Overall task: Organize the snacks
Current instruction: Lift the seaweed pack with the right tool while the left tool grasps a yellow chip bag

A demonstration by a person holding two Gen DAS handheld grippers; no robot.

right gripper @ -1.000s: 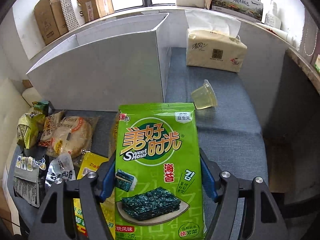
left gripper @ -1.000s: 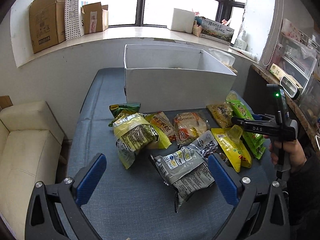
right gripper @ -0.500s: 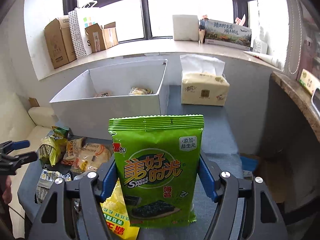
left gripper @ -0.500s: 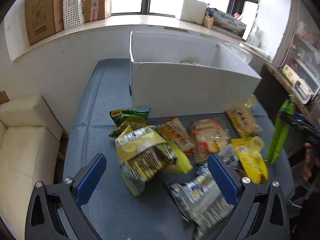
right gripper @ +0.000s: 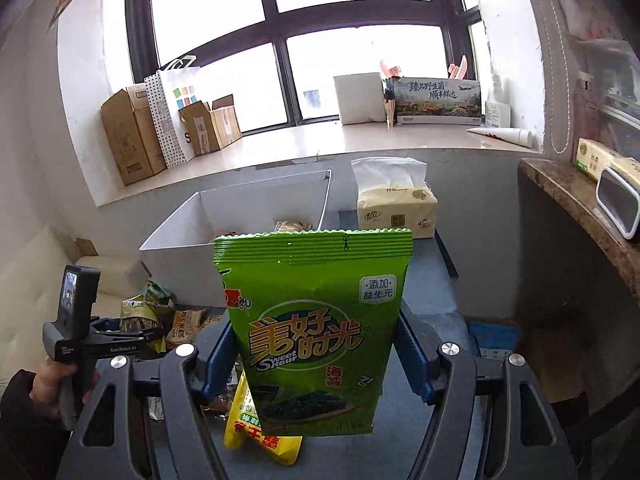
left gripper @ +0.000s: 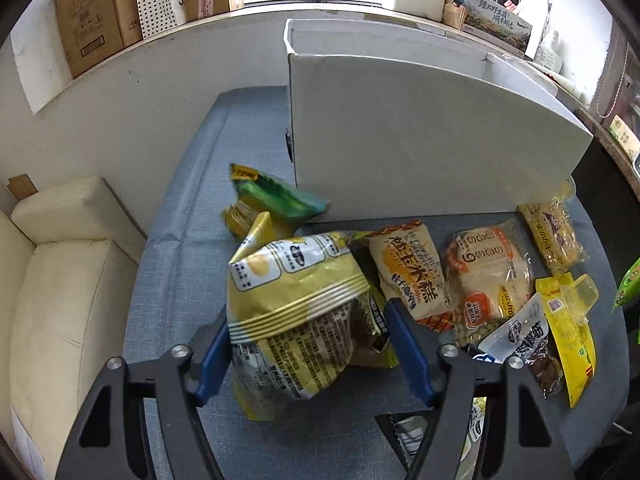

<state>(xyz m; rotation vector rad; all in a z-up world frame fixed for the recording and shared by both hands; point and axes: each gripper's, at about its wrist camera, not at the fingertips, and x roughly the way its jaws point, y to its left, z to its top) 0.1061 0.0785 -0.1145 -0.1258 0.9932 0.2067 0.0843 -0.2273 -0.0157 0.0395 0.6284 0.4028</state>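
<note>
white box (left gripper: 420, 136), tissue pack (right gripper: 394, 208) (beside it)

The left wrist view sits low and close over the blue-grey surface (left gripper: 180, 248), facing the near wall of the white box (left gripper: 420, 136) at 12 o'clock, snack packets spread from centre to 3 o'clock. The right wrist view looks from higher and farther back, level toward the window (right gripper: 320, 52) at 12 o'clock, with the white box (right gripper: 248, 216) just below centre. Both views share the box, the windowsill cartons (left gripper: 88, 28) (right gripper: 128, 140) at 10 o'clock and the packets.
</note>
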